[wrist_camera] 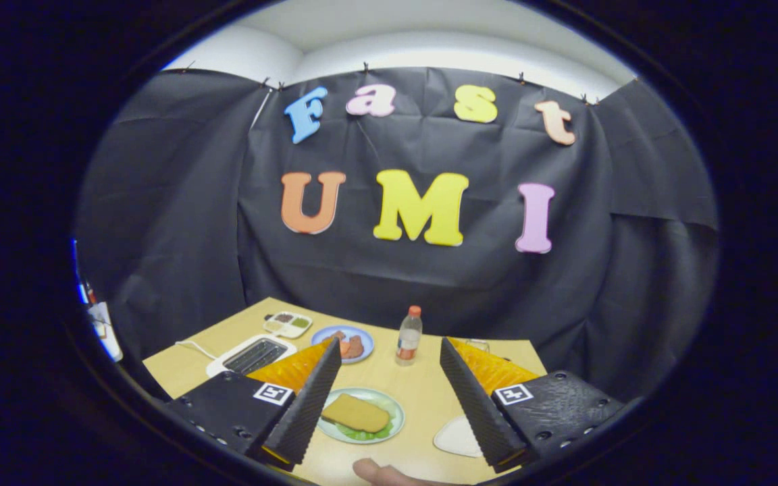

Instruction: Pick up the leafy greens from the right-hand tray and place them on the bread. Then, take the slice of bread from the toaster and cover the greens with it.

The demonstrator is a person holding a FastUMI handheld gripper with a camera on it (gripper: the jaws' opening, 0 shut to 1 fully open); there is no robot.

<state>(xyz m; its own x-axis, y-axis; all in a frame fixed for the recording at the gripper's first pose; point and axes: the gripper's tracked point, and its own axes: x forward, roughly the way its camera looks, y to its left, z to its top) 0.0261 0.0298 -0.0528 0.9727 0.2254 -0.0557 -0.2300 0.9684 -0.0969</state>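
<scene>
Between open gripper fingers, one bread slice

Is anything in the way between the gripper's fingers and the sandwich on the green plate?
No. The gripper is open, its fingers apart in the air, and the plate with the bread lying over the greens sits between them on bare table. The bottle stands farther back.

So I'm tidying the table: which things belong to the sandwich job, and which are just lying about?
Job: bread slice over greens on the green plate; toaster; open tool.
Lying about: bottle, blue plate, small sectioned tray.
</scene>
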